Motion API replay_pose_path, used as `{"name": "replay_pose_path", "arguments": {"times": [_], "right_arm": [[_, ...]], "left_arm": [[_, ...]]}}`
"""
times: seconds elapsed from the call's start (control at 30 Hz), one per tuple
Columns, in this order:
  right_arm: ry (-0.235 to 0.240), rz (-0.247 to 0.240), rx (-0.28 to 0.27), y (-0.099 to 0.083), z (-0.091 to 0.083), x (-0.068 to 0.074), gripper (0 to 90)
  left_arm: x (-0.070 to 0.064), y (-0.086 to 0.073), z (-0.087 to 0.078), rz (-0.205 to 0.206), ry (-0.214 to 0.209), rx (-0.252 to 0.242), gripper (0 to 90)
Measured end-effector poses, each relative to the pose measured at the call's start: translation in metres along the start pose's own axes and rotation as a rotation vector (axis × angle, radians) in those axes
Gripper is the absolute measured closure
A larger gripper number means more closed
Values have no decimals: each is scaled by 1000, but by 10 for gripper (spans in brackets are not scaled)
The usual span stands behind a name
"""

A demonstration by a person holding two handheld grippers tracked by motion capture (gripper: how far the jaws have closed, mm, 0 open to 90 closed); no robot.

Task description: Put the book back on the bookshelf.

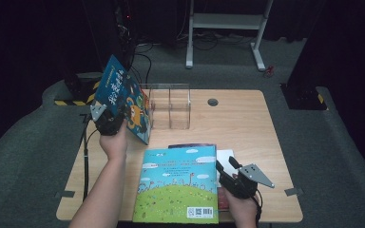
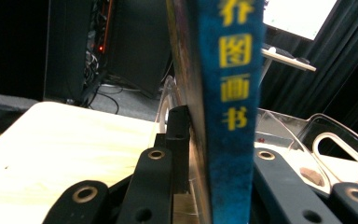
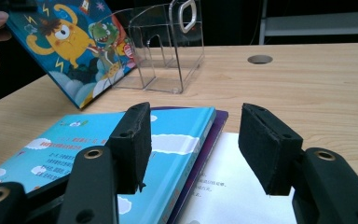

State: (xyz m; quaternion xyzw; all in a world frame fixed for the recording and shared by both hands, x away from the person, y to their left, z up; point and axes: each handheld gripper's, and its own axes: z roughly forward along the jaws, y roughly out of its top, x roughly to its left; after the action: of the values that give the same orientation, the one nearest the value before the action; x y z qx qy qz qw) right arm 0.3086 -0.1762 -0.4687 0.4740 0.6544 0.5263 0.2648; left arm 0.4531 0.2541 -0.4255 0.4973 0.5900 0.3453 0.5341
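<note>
Nearest, the right tongs [image 1: 232, 172] gape wide over the sky-blue picture book with green hills [image 1: 178, 185] lying flat on the wooden tabletop [image 1: 247, 118], ready for it. Beyond, the left tongs [image 1: 108, 118] pinch the dark-blue monster-cover book [image 1: 123, 97], tilted beside the clear acrylic rack [image 1: 171, 107] — presumably for slotting. Books beneath the pile stay mostly hidden.

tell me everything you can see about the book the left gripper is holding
The blue picture book has a cartoon cover with a yellow monster, a green dinosaur and yellow Chinese lettering down its spine. The left gripper is shut on its edge, holding it tilted above the table, beside the clear acrylic rack.
</note>
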Motion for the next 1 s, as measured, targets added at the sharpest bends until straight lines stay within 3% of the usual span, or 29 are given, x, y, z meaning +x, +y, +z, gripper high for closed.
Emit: {"name": "replay_pose_path", "arguments": {"times": [0.3,0.4,0.77,1.0], "right_arm": [[0,-1,1,0,1,0,441],[1,0,4,0,1,0,440],[3,-3,9,-1,2,1,440],[4,-3,10,-1,3,1,439]], "left_arm": [[0,0,0,18,-14,1,750],[-2,-1,0,51,-22,5,674],[-7,2,0,109,-47,32,456],[-5,1,-1,122,-62,55,391]]}}
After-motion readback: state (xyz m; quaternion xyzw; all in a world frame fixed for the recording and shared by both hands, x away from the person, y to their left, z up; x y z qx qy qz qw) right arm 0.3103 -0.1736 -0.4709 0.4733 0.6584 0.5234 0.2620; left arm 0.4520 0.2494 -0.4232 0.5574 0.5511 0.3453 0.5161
